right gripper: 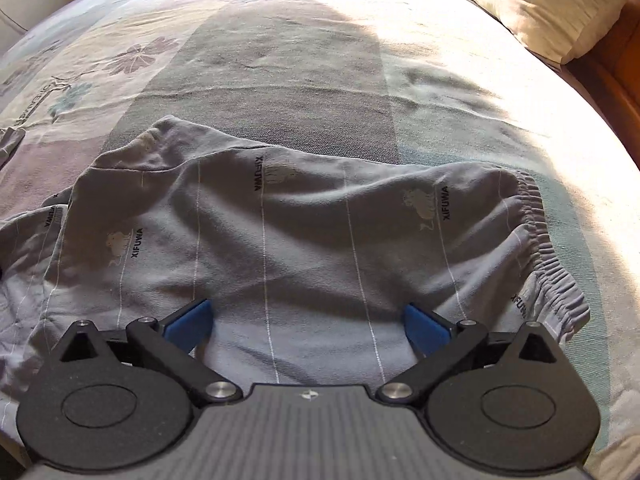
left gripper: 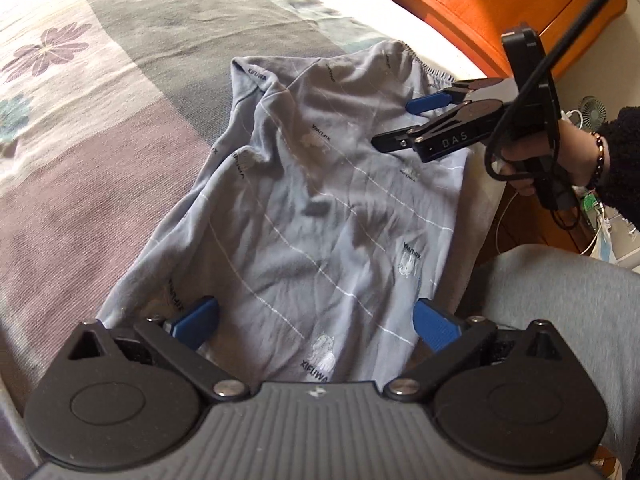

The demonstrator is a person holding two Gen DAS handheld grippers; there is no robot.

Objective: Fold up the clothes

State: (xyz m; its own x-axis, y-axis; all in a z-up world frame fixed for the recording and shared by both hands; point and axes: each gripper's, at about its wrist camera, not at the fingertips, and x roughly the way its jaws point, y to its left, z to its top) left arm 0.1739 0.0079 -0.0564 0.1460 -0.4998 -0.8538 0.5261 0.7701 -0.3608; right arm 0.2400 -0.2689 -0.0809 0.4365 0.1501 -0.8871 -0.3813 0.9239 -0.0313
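Observation:
Grey-blue trousers [left gripper: 304, 216] with thin white lines and "XIFUWA" print lie rumpled on the bed. Their elastic waistband [right gripper: 540, 236] shows at the right in the right wrist view. My left gripper [left gripper: 316, 322] is open just over the near end of the trousers, nothing between its blue pads [left gripper: 198, 318]. My right gripper [left gripper: 396, 124] hovers open above the waistband end, held by a person's hand [left gripper: 568, 156]. From its own camera, the right gripper [right gripper: 308, 322] is spread wide over the cloth [right gripper: 280, 240], gripping nothing.
A flowered patchwork bedspread [left gripper: 80, 140] covers the bed [right gripper: 320, 60]. A pillow [right gripper: 544, 4] lies at the far right corner. An orange wooden cabinet [left gripper: 500, 4] stands beside the bed, with cables and a small fan [left gripper: 593, 109]. The person's grey-clad leg [left gripper: 560, 296] is at the right.

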